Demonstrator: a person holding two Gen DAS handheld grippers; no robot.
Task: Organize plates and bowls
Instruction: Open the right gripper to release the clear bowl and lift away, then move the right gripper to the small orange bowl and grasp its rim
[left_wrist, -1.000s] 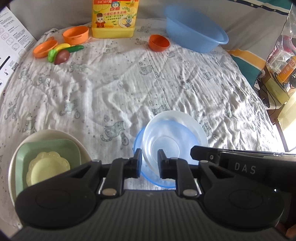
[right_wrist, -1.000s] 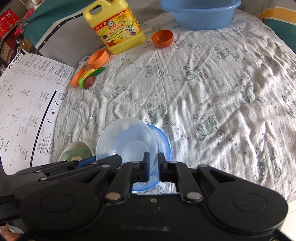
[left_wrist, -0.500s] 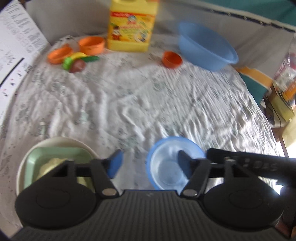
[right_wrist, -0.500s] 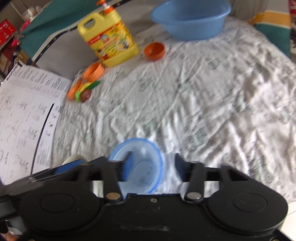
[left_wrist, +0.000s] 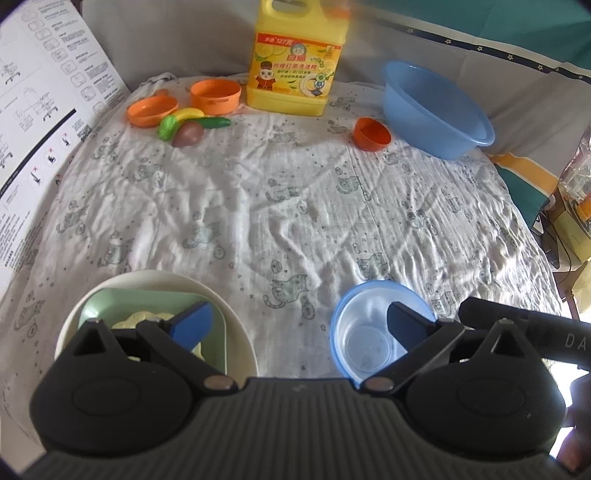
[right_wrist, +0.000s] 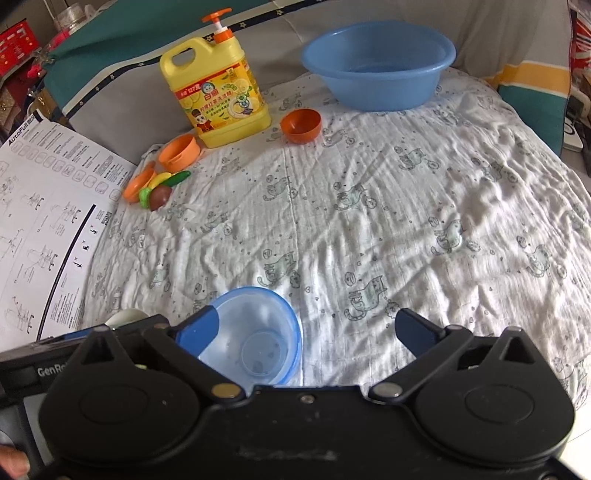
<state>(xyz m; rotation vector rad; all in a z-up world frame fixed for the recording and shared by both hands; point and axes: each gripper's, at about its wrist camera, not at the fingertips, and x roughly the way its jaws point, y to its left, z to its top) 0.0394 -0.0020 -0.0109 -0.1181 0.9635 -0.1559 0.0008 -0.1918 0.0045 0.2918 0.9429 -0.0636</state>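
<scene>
A clear bowl (left_wrist: 364, 339) sits nested inside a blue bowl (left_wrist: 373, 286) on the cat-print cloth, near the front edge. My left gripper (left_wrist: 299, 321) is opening, its jaws wide, pressing on nothing; one blue pad (left_wrist: 404, 325) hangs over the bowls' right side. To the left is a cream round plate (left_wrist: 155, 275) holding a green square plate (left_wrist: 122, 299) and a small yellow plate (left_wrist: 144, 316). In the right wrist view the nested bowls (right_wrist: 255, 332) lie beside the left pad of my right gripper (right_wrist: 306, 326), whose jaws are also opening and hold nothing.
At the back stand a yellow detergent bottle (left_wrist: 295, 74), a blue basin (left_wrist: 436, 110), a small orange bowl (left_wrist: 371, 133), an orange pot (left_wrist: 215, 96), an orange dish (left_wrist: 151, 110) and toy vegetables (left_wrist: 188, 125). A printed sheet (left_wrist: 37, 110) lies at the left. The table drops off on the right.
Both grippers were shut on the clear bowl's rim and have opened wide. The clear bowl, held tilted before, now rests inside the blue bowl. The left gripper has drawn back a little.
</scene>
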